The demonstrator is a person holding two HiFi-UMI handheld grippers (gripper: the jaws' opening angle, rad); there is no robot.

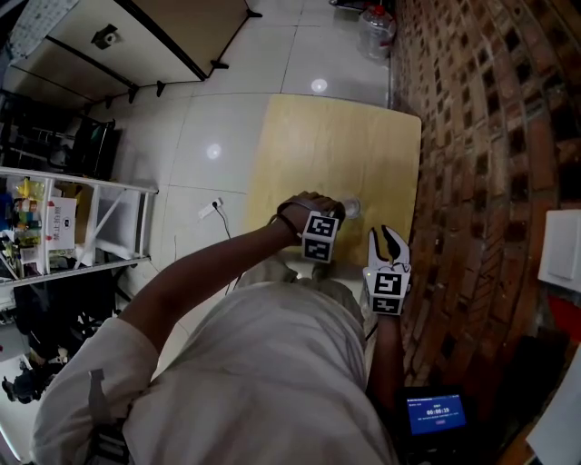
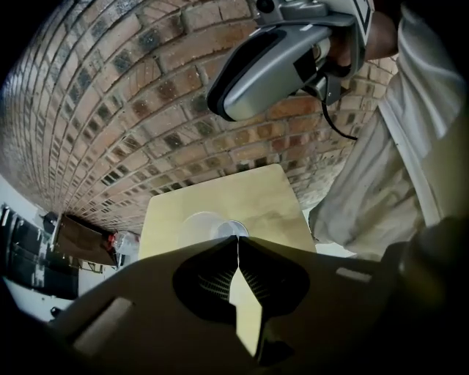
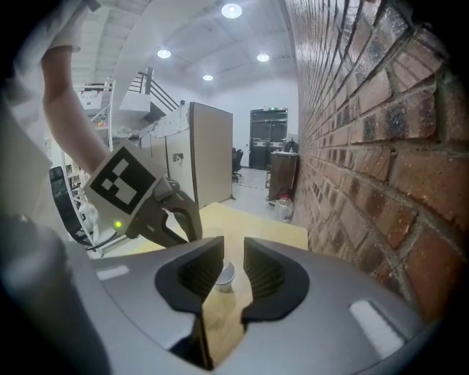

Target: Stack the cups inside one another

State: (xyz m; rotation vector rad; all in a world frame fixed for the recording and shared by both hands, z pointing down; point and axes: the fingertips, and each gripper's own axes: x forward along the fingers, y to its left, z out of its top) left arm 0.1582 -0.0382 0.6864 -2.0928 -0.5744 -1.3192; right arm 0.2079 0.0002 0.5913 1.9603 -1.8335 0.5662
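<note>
place: office-lab | cues: brick wall [image 1: 490, 136], partition panels [image 3: 209, 154], metal shelving [image 1: 77, 179], ceiling downlights [image 3: 231, 10]

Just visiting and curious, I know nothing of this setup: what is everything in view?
table: one, pale wood, beside the brick wall
cup: at least one, clear, on the table ahead of both grippers
brick wall: one, red-brown, head view's right
shelf rack: one, white, head view's left
bottle: one, clear, floor beyond the table
screen: one, blue, low by the wall
shirt: one, white, on the person
left gripper: one, dark, jaws shut, empty
right gripper: one, grey, jaws apart, empty
</note>
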